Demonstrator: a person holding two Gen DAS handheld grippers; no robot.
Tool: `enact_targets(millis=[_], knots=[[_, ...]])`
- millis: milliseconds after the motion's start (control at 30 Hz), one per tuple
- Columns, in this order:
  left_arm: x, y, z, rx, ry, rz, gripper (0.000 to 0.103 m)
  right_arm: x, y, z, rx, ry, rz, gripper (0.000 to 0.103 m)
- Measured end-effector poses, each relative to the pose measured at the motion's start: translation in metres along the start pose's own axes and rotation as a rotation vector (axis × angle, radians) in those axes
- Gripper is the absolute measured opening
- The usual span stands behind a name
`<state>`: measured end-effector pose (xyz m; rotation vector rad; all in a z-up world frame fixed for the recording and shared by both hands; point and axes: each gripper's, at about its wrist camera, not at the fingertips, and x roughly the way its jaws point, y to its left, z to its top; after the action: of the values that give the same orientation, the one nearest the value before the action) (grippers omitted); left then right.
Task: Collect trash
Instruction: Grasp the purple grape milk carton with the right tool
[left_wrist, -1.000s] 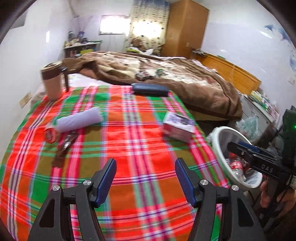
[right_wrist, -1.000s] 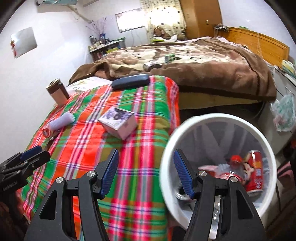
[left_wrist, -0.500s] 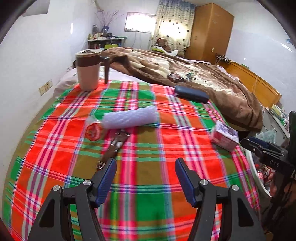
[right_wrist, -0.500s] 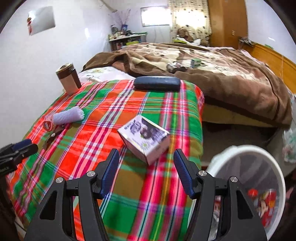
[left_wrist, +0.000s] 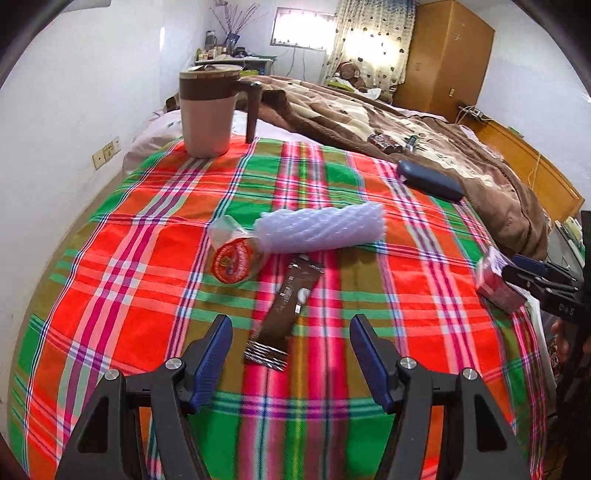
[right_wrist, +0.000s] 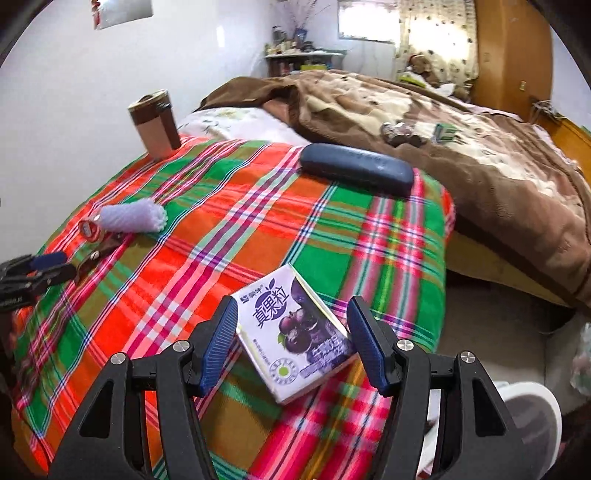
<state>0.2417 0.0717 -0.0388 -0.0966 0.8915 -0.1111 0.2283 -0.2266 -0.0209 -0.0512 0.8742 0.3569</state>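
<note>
On the plaid cloth (left_wrist: 122, 325) a brown snack wrapper (left_wrist: 295, 284) lies just ahead of my left gripper (left_wrist: 290, 326), which is open and empty above it. Behind the wrapper are a white foam net sleeve (left_wrist: 321, 229) and a red round packet (left_wrist: 232, 260). A purple and white milk carton (right_wrist: 291, 336) lies tilted near the cloth's right edge. My right gripper (right_wrist: 292, 314) straddles it, jaws opening, pads not pressing on it. The carton (left_wrist: 496, 286) and right gripper (left_wrist: 533, 271) also show at the left wrist view's right edge.
A brown-and-beige lidded mug (left_wrist: 208, 110) stands at the cloth's far left corner. A dark blue glasses case (right_wrist: 354, 170) lies by the brown blanket (right_wrist: 480, 155). The white bin's rim (right_wrist: 532, 402) shows low on the right, beside the bed.
Both grippers swung left from the bin side over the cloth. The left came up to the wrapper; the right left the bin and closed in around the carton.
</note>
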Motion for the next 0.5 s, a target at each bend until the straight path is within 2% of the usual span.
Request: enact_targets(millis=[233,500], knots=[[0.017,0.004,0.004,0.023,0.031,-0.006,0.067,0.002,0.016,-0.006,-0.032,0.043,0.062,0.064],[0.028,0.003,0.005,0.041,0.043,-0.001,0.067,0.005,0.031,-0.014,-0.004,0.071,0.030,0.064]])
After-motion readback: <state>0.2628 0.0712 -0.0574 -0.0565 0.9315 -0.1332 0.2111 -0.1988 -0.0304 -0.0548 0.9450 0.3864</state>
